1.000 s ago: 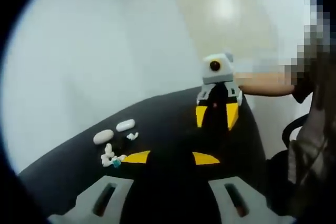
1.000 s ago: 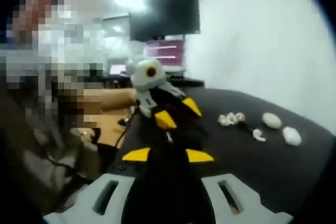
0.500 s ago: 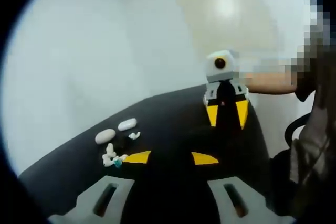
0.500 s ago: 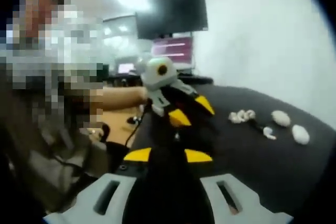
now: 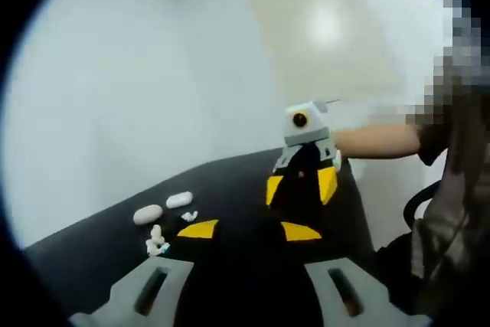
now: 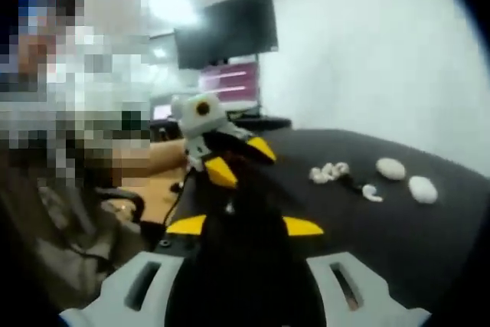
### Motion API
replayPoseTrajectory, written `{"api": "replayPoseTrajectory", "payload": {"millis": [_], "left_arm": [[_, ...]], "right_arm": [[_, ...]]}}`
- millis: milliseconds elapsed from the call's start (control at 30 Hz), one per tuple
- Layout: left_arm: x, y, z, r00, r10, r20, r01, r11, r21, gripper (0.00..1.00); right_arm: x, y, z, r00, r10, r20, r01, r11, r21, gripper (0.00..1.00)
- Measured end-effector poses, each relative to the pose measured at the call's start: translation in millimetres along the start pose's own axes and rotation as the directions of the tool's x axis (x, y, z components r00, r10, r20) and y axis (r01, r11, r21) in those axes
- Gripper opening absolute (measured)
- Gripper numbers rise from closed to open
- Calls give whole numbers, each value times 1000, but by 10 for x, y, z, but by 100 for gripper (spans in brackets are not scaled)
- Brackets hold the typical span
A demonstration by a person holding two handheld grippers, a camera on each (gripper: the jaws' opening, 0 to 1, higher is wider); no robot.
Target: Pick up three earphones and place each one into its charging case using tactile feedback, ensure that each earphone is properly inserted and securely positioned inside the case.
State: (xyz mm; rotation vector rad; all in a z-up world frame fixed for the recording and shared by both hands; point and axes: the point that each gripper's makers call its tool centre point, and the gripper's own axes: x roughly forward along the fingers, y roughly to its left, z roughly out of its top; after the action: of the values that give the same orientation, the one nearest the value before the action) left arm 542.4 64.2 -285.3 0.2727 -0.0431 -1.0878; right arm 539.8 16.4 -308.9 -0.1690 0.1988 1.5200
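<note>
In the left gripper view, my left gripper (image 5: pixel 249 230) rises from the bottom with its yellow-tipped jaws standing apart and nothing between them, held above the black table (image 5: pixel 230 181). To the left of the jaws, out on the table, lie two white oval charging cases (image 5: pixel 162 207), one beside the other, near the far edge. Just in front of them is a single white earphone (image 5: pixel 189 216), and a little nearer to me a small cluster of white earphones (image 5: pixel 156 241); they are too small and blurred for me to count. Across the table the right gripper (image 5: pixel 300 187) points toward my camera, its two yellow tips a little apart and nothing held that I can see. A forearm (image 5: pixel 375 140) reaches in behind it from the right.

In the right gripper view, my right gripper (image 6: pixel 243 225) comes up from the bottom, yellow tips spread, with nothing gripped. The left gripper (image 6: pixel 239 160) hangs just beyond it, tilted, its jaws parted. On the black table (image 6: pixel 429 227) to the right I see the earphone cluster (image 6: pixel 325 172), then the lone earphone (image 6: pixel 371 193), then the two cases (image 6: pixel 406 178) farthest right, all well apart from both grippers. A dark wall screen (image 6: pixel 227 34) hangs in the background.
</note>
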Motion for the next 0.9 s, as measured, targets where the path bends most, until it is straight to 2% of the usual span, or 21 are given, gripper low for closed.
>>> {"api": "replayPoseTrajectory", "payload": {"millis": [67, 167, 400, 600, 767, 833, 900], "left_arm": [[-14, -62, 57, 999, -31, 34, 31, 999, -21, 30], [-16, -54, 44, 999, -37, 27, 38, 999, -28, 30], [55, -77, -113, 998, -29, -62, 31, 999, 21, 31], [103, -35, -195, 995, -5, -103, 5, 1000, 0, 32], [110, 33, -249, 991, 21, -132, -23, 1000, -14, 30], [110, 53, -269, 989, 31, -144, -34, 999, -17, 27], [95, 109, -308, 984, 53, -173, -55, 998, -9, 13]], "right_arm": [[34, -32, 4, 1000, -2, -9, 3, 997, 71, 41], [51, -47, 6, 1000, -1, -13, 2, 997, 78, 41], [74, 25, -49, 999, 19, -48, -16, 999, 50, 43], [77, 71, -70, 998, 30, -56, -29, 999, 24, 43], [57, 82, -59, 998, 42, -48, -40, 998, 42, 40], [46, 72, -55, 998, 41, -46, -38, 998, 48, 39], [34, 90, -48, 997, 56, -44, -53, 997, 61, 36]]}}
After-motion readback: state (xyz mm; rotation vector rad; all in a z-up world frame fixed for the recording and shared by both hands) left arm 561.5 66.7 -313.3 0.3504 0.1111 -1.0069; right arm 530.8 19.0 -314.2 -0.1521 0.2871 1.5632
